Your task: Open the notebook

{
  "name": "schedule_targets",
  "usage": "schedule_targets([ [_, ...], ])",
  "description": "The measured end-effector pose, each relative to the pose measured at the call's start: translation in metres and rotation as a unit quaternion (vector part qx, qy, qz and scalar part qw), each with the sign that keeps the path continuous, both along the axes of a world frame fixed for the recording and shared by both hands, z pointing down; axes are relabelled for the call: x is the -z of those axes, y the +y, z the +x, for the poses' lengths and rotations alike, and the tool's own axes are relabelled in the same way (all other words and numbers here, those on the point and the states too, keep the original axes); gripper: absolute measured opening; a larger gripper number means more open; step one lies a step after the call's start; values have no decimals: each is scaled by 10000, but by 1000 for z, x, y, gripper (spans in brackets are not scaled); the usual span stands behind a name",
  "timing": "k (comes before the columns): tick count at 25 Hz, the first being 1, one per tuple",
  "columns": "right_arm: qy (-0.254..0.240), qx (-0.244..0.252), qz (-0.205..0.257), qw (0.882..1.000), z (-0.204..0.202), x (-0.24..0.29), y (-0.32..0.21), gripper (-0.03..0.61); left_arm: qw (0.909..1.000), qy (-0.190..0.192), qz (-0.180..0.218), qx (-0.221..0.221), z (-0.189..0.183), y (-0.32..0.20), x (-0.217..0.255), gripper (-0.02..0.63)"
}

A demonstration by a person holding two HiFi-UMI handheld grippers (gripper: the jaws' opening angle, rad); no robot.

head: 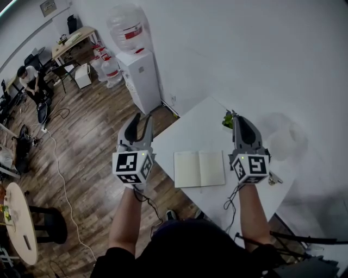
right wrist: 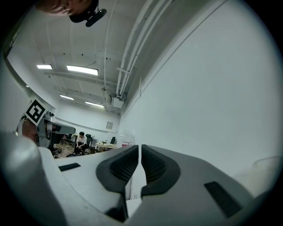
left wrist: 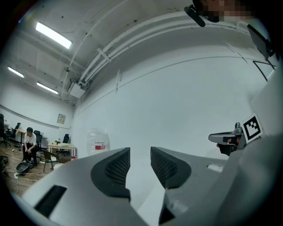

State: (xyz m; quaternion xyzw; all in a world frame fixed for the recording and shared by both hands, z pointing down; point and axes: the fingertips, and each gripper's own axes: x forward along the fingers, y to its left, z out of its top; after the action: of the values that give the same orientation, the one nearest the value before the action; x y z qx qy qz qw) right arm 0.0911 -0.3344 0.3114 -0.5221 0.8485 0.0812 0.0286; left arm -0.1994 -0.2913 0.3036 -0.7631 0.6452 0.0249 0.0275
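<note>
One green object, half behind the right gripper

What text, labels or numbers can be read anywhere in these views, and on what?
No text is legible.
Red label on the water jug: too small to read.
Far wall's framed sign: too blurred to read.
Open notebook pages: no writing can be made out.
Both marker cubes: square patterns only, no characters.

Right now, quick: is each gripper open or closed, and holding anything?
Left gripper: open, holding nothing.
Right gripper: almost closed, holding nothing.
</note>
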Motion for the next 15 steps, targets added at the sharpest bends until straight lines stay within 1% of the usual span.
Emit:
schedule_targets([
  [2,25,7,8,10000,-1,-1,1,20,10000,5,-18,-8,0,0,-1,141],
  [15,-6,-15,-104,9999,-2,-5,0,20,9999,20,-115,-35,0,0,-7,141],
])
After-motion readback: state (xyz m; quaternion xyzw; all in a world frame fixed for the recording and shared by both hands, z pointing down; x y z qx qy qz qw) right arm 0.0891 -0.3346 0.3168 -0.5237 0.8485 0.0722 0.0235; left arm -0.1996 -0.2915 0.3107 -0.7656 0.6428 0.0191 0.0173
